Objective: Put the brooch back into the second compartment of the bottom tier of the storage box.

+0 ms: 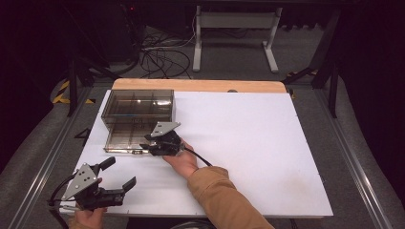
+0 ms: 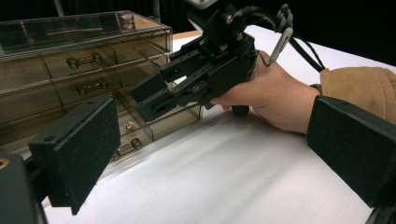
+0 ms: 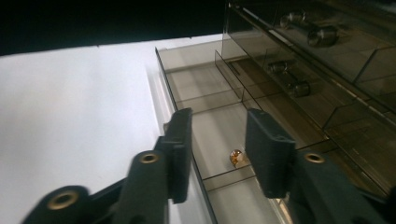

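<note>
1. The bottom drawer of the smoky clear-plastic drawer cabinet (image 1: 125,138) is pulled out toward the person at the left of the white counter (image 1: 248,152). The cabinet body (image 1: 138,103) stands behind it.
2. In the right claw view the drawer's front edge (image 3: 196,172) runs up between the jaws, and a small amber bead (image 3: 236,157) lies on the drawer floor just inside that edge, near the right-hand jaw.
3. The right claw (image 1: 147,147) sits at the drawer's near right corner. Its jaws stand partly open and hold nothing, one outside the front wall and one over the compartment.
4. The drawer's long axis runs left to right across the counter, parallel with the cabinet front. Its travel runs toward and away from the person, so a push would go away from the person.
5. The left claw (image 1: 119,174) hovers over the counter's near left corner, jaws spread wide and empty, well apart from the drawer. The right claw is plainly the nearer one.
6. Thin dividers split the drawer into compartments, and the upper drawers with their small metal handles (image 2: 84,59) overhang its rear. I judge that these walls leave little room around the bead.
</note>
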`<state>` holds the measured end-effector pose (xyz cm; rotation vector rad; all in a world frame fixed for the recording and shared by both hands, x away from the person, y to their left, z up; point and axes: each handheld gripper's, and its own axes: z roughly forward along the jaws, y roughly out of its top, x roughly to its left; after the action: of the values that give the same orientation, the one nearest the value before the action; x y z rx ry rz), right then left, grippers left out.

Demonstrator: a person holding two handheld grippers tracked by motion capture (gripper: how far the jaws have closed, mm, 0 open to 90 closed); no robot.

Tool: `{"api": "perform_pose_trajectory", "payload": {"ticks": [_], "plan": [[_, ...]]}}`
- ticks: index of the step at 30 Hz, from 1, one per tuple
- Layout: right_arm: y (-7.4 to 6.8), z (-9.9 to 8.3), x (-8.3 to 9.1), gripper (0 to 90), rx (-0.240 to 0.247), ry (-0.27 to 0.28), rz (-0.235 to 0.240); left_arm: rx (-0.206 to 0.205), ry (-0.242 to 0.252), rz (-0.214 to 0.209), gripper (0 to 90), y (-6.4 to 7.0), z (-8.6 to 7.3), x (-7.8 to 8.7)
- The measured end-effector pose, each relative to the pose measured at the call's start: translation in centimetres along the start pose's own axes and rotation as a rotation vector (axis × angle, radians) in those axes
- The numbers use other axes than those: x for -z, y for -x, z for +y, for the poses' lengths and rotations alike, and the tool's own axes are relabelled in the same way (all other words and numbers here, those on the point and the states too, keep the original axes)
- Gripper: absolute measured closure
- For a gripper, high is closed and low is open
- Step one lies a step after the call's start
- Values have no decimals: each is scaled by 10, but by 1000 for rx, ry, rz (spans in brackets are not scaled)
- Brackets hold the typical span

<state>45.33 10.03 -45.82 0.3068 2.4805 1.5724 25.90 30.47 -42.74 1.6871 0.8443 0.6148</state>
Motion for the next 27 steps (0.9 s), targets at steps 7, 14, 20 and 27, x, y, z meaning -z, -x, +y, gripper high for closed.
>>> {"api": "perform_pose_trajectory", "payload": {"ticks": [7,14,20,27], "plan": [[-2,14,17,283,-22,32,0,1,0,-1,39,0,0,-1],[-3,24,36,202,-30,41,-10,3,1,3,39,1,0,-1],[-3,27,45,200,-24,49,-15,4,1,2,39,1,0,-1],[-4,30,53,181,-8,64,-26,3,0,3,40,0,0,0]]}}
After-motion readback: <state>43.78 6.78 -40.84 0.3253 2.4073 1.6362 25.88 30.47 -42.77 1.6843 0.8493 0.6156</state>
